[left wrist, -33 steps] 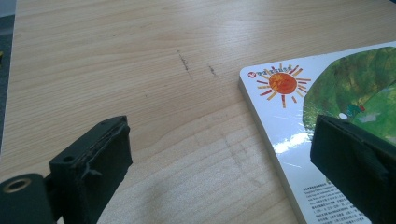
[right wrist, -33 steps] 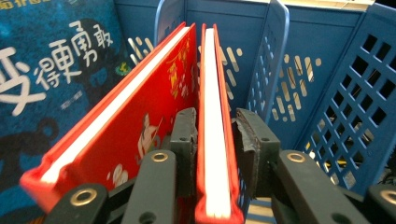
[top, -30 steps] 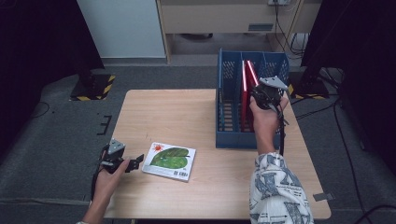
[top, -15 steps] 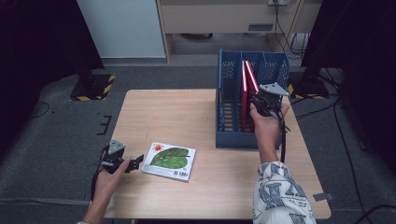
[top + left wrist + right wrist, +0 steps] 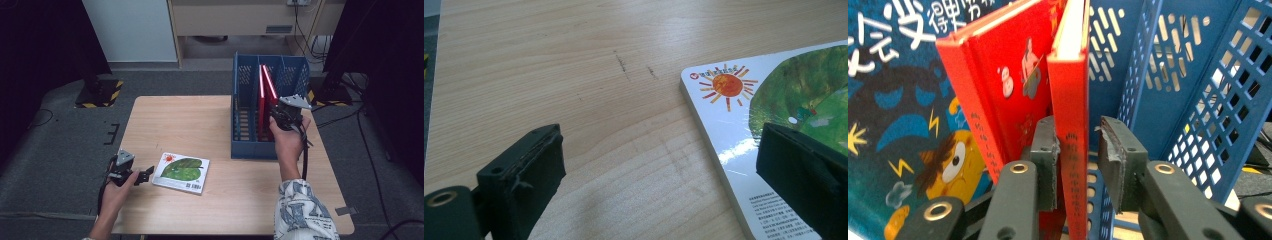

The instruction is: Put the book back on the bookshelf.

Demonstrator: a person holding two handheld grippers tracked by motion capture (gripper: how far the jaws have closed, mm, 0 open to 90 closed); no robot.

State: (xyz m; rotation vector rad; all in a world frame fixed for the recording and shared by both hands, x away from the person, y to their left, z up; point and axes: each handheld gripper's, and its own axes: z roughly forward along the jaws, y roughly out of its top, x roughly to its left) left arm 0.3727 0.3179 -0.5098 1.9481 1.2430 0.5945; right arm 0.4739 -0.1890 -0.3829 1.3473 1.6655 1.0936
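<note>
A blue slotted bin (image 5: 245,107) stands on the right of the wooden table (image 5: 200,125) with two red books (image 5: 261,95) upright in it. My right gripper (image 5: 276,115) reaches into the bin. In the right gripper view its jaws (image 5: 1078,145) straddle the spine of one thin red book (image 5: 1070,100); they have just closed a little, and a narrow gap shows at the right pad (image 5: 1110,155). A green picture book (image 5: 181,172) lies flat near the front left. My left gripper (image 5: 145,175) rests open at its left edge (image 5: 659,165), one jaw above the cover (image 5: 774,100).
A dark blue picture book (image 5: 893,100) with a yellow figure stands left of the red ones in the bin. The bin's perforated walls (image 5: 1193,90) close in on the right. Cables and dark stands (image 5: 345,75) lie on the floor beyond the table.
My right hand has sunk slightly and shifted toward the near end of the bin along the red book. The left hand and the green book have not moved.
</note>
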